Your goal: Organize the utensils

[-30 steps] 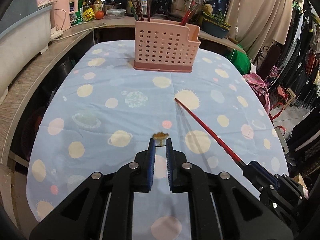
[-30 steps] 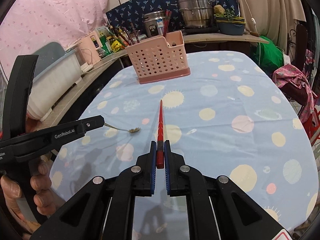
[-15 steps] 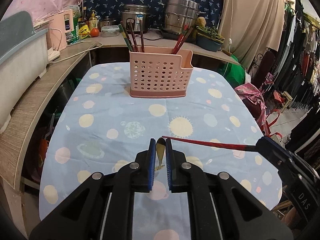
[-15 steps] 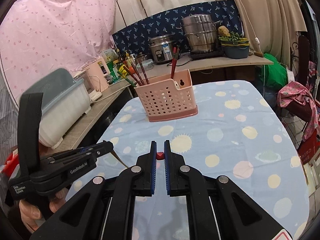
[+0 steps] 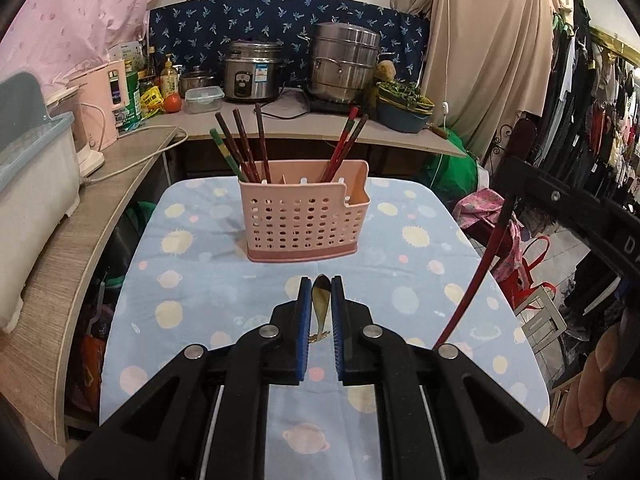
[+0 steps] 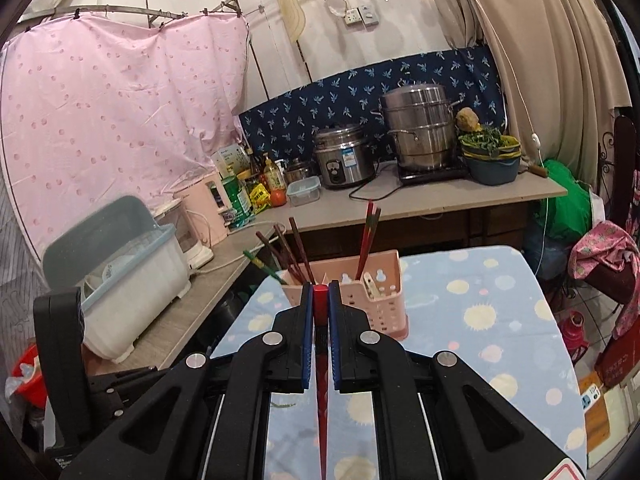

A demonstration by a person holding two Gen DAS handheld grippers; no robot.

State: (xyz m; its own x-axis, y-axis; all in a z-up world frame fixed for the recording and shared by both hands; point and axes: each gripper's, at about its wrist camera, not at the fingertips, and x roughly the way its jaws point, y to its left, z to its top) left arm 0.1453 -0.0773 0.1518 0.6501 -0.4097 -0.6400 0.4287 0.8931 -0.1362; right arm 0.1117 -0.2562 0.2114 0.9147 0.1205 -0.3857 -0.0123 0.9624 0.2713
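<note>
Home kitchen: rice cooker (image 5: 250,70), steamer pot (image 5: 345,66).

Pink curtain (image 6: 120,100) on a rail, navy patterned backsplash cloth (image 5: 280,28), wooden counter (image 6: 460,196), beige drape (image 5: 480,48)

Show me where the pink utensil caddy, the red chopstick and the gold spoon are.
pink utensil caddy (image 5: 304,220), left wrist view, on its perforated front wall.
red chopstick (image 6: 320,300), right wrist view, on its butt end between the right gripper's pads.
gold spoon (image 5: 320,300), left wrist view, on the handle between the left gripper's pads.
</note>
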